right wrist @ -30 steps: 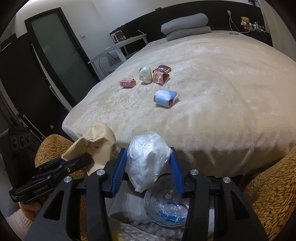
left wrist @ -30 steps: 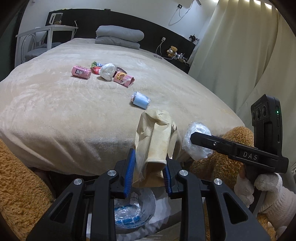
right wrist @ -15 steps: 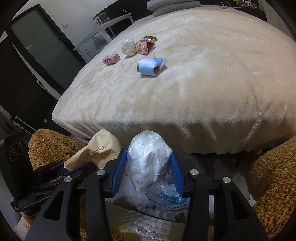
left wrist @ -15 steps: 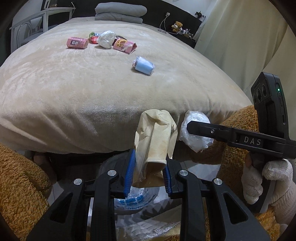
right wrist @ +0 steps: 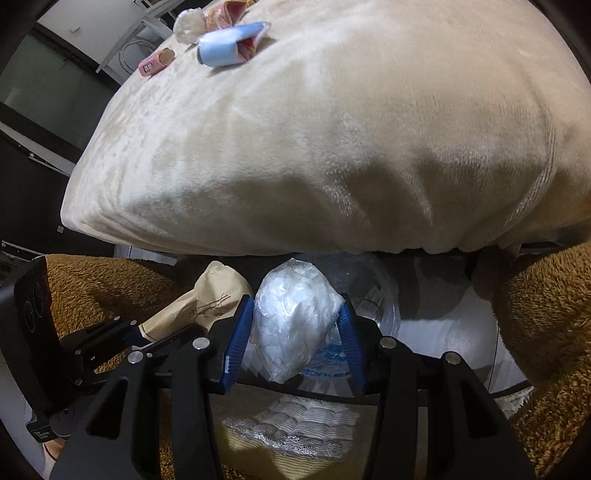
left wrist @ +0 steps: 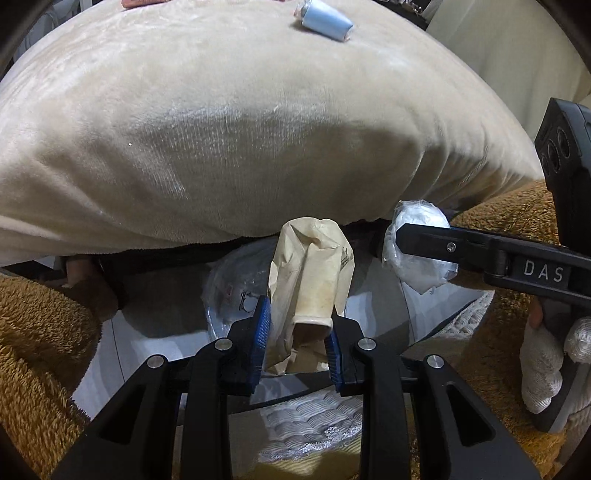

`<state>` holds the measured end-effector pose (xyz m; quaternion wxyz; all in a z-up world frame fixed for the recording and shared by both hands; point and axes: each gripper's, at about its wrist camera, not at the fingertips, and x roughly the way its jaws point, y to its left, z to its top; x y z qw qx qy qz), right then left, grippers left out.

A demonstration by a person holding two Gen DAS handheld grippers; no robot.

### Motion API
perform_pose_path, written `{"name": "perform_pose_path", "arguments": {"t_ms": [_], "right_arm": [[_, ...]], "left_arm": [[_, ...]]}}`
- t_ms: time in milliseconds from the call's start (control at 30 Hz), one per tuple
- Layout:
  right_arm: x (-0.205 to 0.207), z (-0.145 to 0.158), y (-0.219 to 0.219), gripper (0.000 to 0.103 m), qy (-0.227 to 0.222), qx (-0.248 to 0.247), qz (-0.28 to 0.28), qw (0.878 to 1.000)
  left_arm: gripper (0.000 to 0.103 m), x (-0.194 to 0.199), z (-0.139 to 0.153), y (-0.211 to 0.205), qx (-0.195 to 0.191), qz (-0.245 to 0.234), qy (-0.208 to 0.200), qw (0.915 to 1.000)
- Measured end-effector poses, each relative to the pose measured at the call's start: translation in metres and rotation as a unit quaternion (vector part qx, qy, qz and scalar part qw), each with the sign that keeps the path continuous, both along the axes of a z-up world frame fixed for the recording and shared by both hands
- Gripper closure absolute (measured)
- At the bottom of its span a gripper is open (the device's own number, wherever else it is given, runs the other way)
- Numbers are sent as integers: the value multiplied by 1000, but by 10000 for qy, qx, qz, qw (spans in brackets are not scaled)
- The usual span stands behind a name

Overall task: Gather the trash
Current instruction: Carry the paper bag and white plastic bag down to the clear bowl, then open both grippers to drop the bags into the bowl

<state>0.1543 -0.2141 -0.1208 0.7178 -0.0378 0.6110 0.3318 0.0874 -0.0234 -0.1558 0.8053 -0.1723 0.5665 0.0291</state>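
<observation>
Trash in both tools: my left tool point(left wrist: 297, 334) clamps the brown paper bag point(left wrist: 310, 273), long axis upright; right tool point(right wrist: 291, 345) clamps the white plastic wad point(right wrist: 295, 317). Clear-lined bin point(right wrist: 380, 306) sits directly below both, under the bed point(right wrist: 332, 129) edge. Right looks nearer its centre.

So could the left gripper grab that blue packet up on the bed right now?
Probably not. The left gripper is already shut on a brown paper bag, low beside the bed edge, and the light blue packet lies far up on the blanket. It would need to drop the bag first.
</observation>
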Motion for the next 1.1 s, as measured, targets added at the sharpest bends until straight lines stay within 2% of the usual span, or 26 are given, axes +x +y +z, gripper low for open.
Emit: {"name": "perform_pose_path", "arguments": {"t_ms": [167, 500, 700, 733, 767, 800, 1100], "right_arm": [[6, -14, 5, 57, 260, -165, -46, 9995], [6, -37, 15, 56, 522, -538, -67, 9972], [8, -37, 12, 55, 523, -518, -131, 9972], [9, -36, 11, 54, 522, -507, -147, 9972], [10, -36, 10, 51, 532, -487, -170, 9972], [12, -35, 7, 48, 545, -474, -199, 9972], [11, -31, 5, 48, 548, -342, -290, 9975]], "left_arm": [[76, 7, -17, 2, -23, 31, 372, 9993], [76, 17, -35, 4, -86, 5, 790, 9968], [73, 17, -33, 1, -108, 2, 787, 9968], [67, 17, -34, 1, -101, 6, 781, 9969], [55, 17, -33, 2, -63, 37, 787, 9969], [52, 17, -31, 2, -29, 65, 786, 9969], [52, 13, -22, 5, -143, 121, 613, 9979]]}}
